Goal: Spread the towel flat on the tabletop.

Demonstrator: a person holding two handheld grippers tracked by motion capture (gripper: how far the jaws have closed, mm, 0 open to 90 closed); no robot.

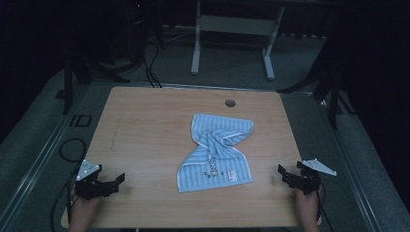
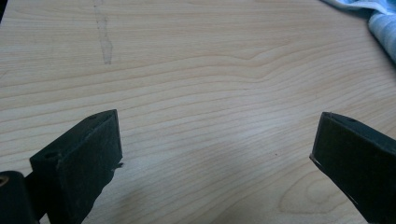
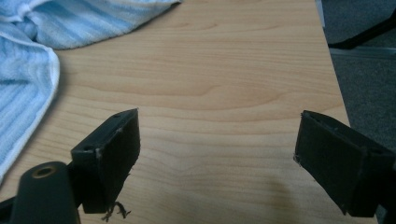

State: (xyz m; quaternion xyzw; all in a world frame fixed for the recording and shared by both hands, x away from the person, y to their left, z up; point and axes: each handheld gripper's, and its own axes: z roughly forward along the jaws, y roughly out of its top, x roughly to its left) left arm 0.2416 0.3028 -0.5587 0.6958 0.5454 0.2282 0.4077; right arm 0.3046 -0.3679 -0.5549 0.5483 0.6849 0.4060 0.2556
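Observation:
A light blue striped towel (image 1: 216, 152) lies crumpled and twisted in the middle of the wooden table (image 1: 145, 121). My left gripper (image 1: 116, 181) rests near the front left corner, jaws wide open over bare wood, well left of the towel. In the left gripper view (image 2: 215, 140) the towel's edge (image 2: 383, 28) peeks in at the top right. My right gripper (image 1: 285, 173) sits near the front right edge, open with nothing between its jaws. The right gripper view (image 3: 217, 144) has the towel (image 3: 28, 70) at the upper left, apart from the jaws.
A round cable hole (image 1: 230, 103) is set in the table's far side. Beyond the table stands a white frame (image 1: 232, 29) on grey floor. Black cables (image 1: 72, 150) and dark stands lie to the left. The table's right edge (image 3: 334, 84) runs close to my right gripper.

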